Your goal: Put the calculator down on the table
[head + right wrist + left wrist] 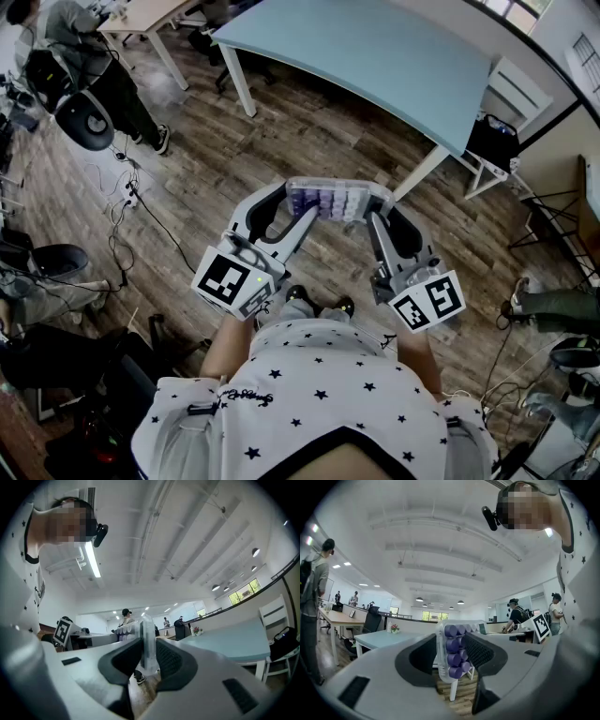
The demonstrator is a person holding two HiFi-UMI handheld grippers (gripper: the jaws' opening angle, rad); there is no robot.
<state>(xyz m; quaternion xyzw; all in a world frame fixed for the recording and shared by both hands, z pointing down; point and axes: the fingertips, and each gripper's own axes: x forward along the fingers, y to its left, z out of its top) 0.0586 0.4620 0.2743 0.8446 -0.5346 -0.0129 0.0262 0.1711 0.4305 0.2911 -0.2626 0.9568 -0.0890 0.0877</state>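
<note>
The calculator (337, 199), clear-bodied with purple keys, hangs in the air over the wooden floor, just short of the light blue table (375, 56). My left gripper (298, 214) is shut on its left end and my right gripper (375, 220) on its right end. In the left gripper view the purple keys (454, 656) sit between the pads, facing the ribbed right one. The right gripper view has the calculator (147, 648) edge-on, pinched between both pads, with the blue table (234, 644) ahead to the right.
The table's white legs (246, 89) stand on the floor in front of me. A white chair with a black bag (492, 141) is at the table's right end. Office chairs, cables and a person (112, 75) fill the left side.
</note>
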